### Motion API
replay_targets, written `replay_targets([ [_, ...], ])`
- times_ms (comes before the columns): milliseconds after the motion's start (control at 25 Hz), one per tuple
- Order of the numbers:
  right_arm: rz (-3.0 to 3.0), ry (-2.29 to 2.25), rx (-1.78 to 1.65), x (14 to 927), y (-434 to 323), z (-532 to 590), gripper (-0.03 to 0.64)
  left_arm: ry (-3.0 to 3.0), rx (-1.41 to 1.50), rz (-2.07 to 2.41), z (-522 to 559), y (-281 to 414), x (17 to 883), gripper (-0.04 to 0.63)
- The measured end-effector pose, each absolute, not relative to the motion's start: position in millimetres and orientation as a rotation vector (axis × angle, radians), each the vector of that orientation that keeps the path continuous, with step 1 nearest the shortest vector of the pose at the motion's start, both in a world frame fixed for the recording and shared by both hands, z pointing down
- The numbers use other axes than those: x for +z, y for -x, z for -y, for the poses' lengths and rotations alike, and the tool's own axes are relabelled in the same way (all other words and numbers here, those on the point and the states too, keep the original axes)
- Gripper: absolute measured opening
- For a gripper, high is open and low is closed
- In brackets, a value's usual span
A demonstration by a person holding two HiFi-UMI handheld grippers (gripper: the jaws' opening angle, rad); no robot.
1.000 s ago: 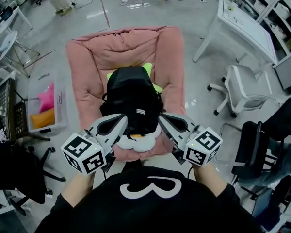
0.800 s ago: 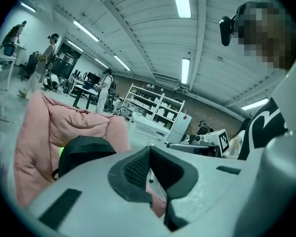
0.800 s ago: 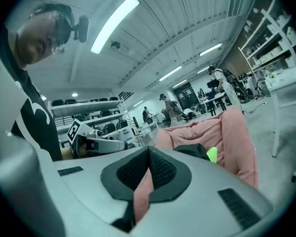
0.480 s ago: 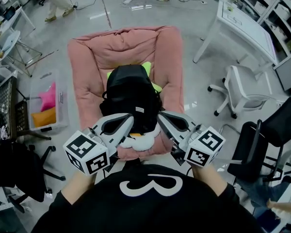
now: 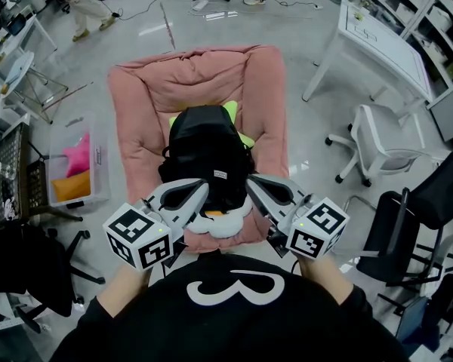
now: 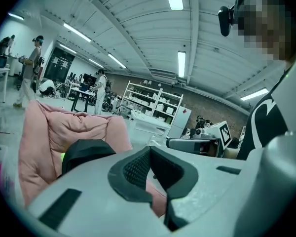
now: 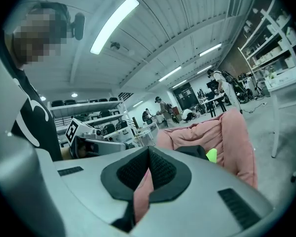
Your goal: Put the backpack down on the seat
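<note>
A black backpack [image 5: 205, 153] rests upright on the pink cushioned seat [image 5: 140, 119], with a yellow-green item [image 5: 230, 110] behind it and a white plush piece [image 5: 219, 223] at its near foot. My left gripper [image 5: 200, 189] is shut and empty, its tips just at the backpack's near left side. My right gripper [image 5: 254, 183] is likewise shut and holds nothing, close to the near right side. In the left gripper view, the closed gripper [image 6: 150, 154] points past the backpack [image 6: 86, 152]. The right gripper view shows the closed gripper [image 7: 149, 154] with the seat [image 7: 227, 132] beyond.
A clear bin [image 5: 72, 164] with pink and orange things stands left of the seat. A white table [image 5: 385, 40] and white office chair [image 5: 377, 138] are on the right, with a black chair [image 5: 408, 217] nearer. A person walks at the far top left.
Both grippers hold nearly the same spots in front of the backpack, and the backpack stays on the seat. The person in the background has walked further left.
</note>
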State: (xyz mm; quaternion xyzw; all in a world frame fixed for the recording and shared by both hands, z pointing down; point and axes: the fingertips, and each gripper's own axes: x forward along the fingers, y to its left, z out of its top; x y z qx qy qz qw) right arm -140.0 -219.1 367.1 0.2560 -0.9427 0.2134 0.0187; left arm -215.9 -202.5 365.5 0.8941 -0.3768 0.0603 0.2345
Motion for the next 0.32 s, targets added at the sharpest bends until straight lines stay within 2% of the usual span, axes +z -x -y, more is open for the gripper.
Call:
replay_targets([
  [320, 2.917, -0.820, 0.666, 364.7, 136.7, 231.9, 0.005, -2.450, 0.173, 1.041, 216.9, 218.2, 362.6, 0.006],
])
